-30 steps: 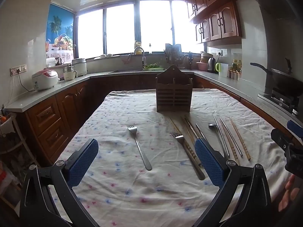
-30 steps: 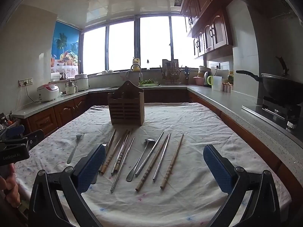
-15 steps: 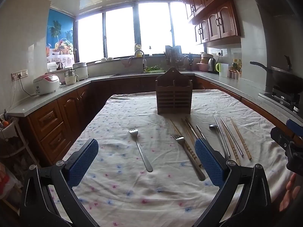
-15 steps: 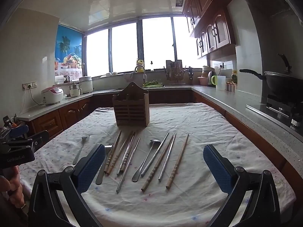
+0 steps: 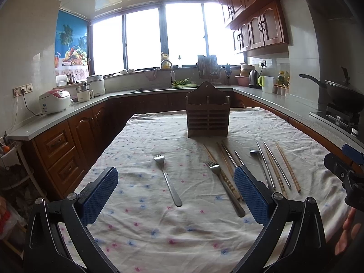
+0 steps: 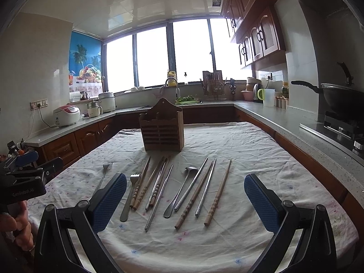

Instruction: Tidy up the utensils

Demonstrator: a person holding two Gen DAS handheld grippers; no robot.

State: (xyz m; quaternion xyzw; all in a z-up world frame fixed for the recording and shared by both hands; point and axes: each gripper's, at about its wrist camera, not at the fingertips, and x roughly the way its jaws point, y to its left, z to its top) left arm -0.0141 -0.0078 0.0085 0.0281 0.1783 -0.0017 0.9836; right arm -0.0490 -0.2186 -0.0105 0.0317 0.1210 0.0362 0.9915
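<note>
A brown wooden utensil holder (image 5: 207, 113) (image 6: 162, 129) stands upright at the far middle of the cloth-covered table (image 5: 159, 227). In front of it lie two metal forks (image 5: 167, 178) (image 5: 224, 187), a metal spoon (image 6: 180, 192), and several wooden and metal chopsticks (image 6: 218, 193) side by side. My left gripper (image 5: 176, 195) is open and empty, held above the near edge with one fork between its fingers in view. My right gripper (image 6: 185, 199) is open and empty, above the row of chopsticks.
Kitchen counters (image 5: 68, 118) (image 6: 295, 127) run around the table on the left, back and right. A rice cooker (image 5: 54, 101) sits on the left counter, a wok (image 6: 341, 95) on the stove at right. The other gripper shows at each view's edge (image 5: 348, 170) (image 6: 25, 177).
Both grippers have risen and tilted slightly, so the table and utensils sit lower in each view. Nothing on the table has moved. Both stay open.
</note>
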